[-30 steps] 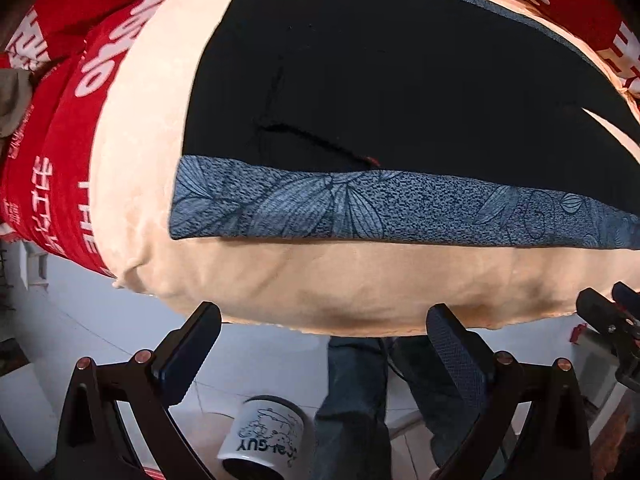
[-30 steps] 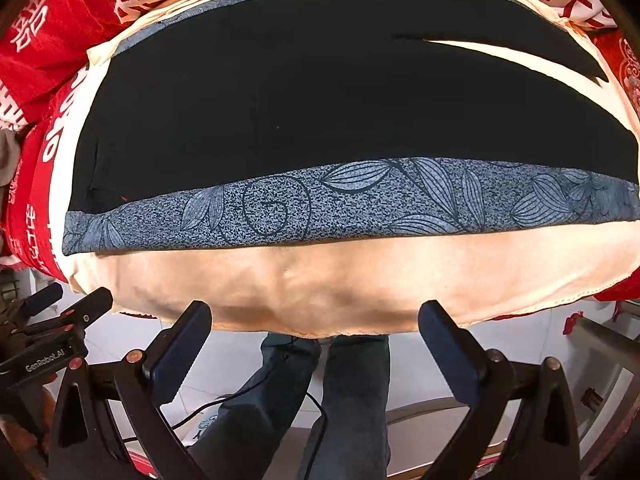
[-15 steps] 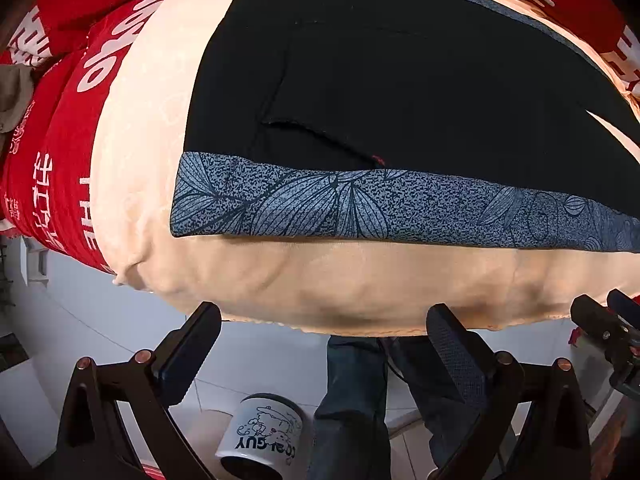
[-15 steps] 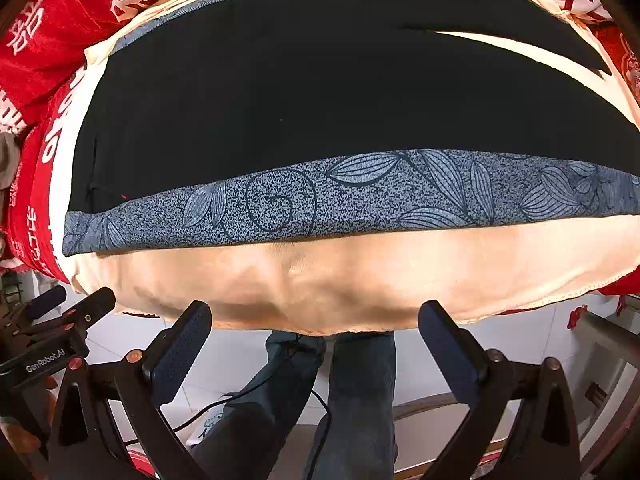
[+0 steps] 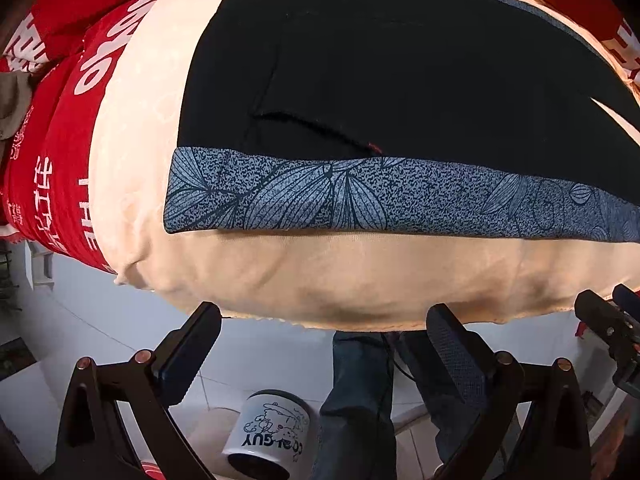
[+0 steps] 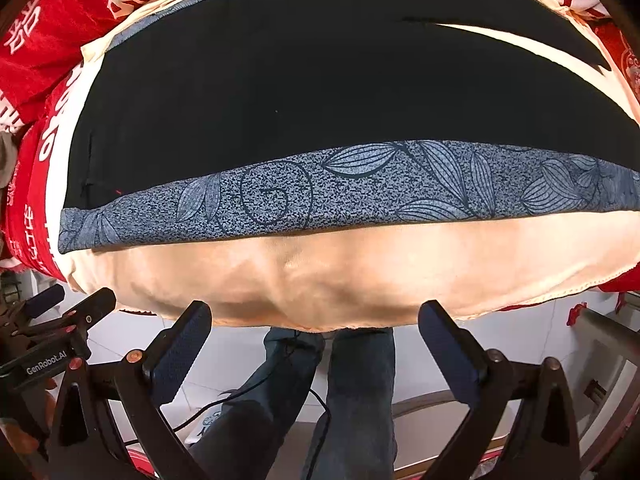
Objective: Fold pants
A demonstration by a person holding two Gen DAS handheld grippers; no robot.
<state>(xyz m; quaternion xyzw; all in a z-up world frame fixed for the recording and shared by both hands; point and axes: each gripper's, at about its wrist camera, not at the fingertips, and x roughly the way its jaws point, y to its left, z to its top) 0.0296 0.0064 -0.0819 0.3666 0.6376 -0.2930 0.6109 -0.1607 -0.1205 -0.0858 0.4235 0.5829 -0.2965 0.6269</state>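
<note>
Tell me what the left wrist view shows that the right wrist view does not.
Only the left wrist view shows a white printed mug on the floor and the pants' pocket slit. Only the right wrist view shows the split between the pant legs and a black cable by the person's legs. Both show the black pants with their patterned grey band on a peach cloth, and an open claw, left and right, holding nothing.
</note>
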